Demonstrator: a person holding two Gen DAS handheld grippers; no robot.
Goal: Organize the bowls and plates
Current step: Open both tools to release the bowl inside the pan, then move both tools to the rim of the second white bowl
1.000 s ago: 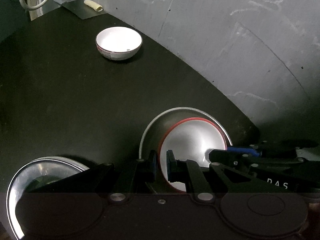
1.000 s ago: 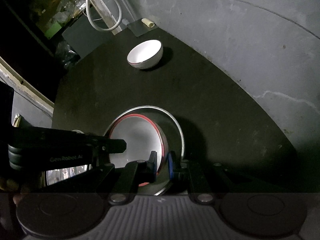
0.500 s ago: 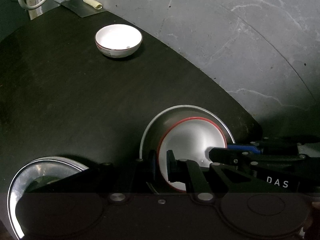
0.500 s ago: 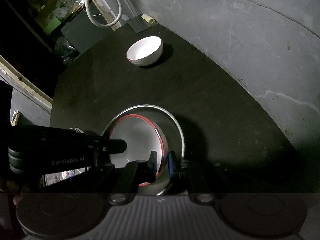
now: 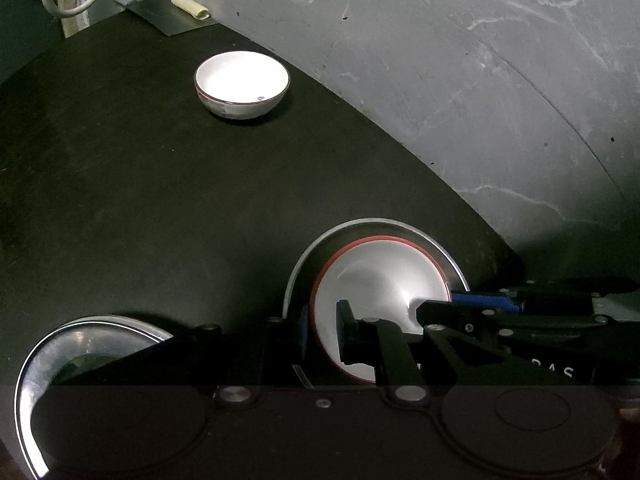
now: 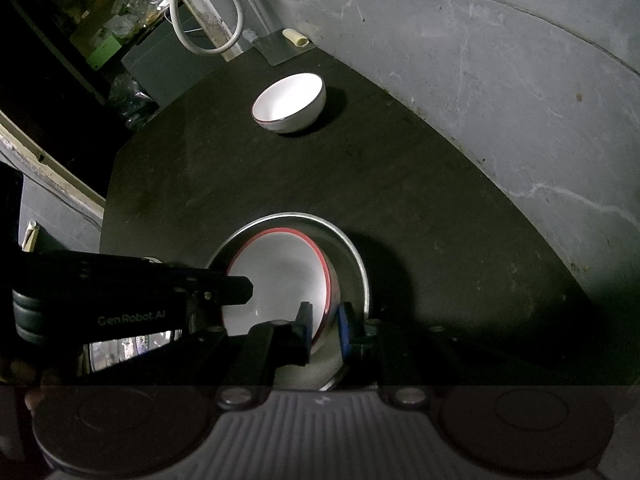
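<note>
A white bowl with a red rim (image 5: 380, 280) (image 6: 280, 272) rests inside a shallow steel plate (image 5: 360, 224) (image 6: 354, 248) on the black table. My left gripper (image 5: 322, 332) straddles the bowl's left rim, its jaws opening, with a gap showing beside the inner pad. On the opposite rim, my right gripper (image 6: 325, 324) has its jaws opening too, the rim still between them. Each view shows one of the other gripper's fingers (image 5: 440, 312) (image 6: 236, 290) reaching into the bowl. A second white bowl with a dark rim (image 5: 242, 80) (image 6: 290, 100) stands alone farther back.
Another steel plate (image 5: 100, 320) (image 6: 128, 348) lies at the near left, partly hidden by the left gripper. A thin metal sheet (image 5: 168, 14) with a small pale roll (image 5: 190, 6) sits at the far table edge beside a white hose (image 6: 200, 40). Grey stone flooring borders the table's curved right edge.
Both pairs of jaws have widened slightly around the red-rimmed bowl's rim. Neither hand nor the bowl has shifted, and the picture has brightened.
</note>
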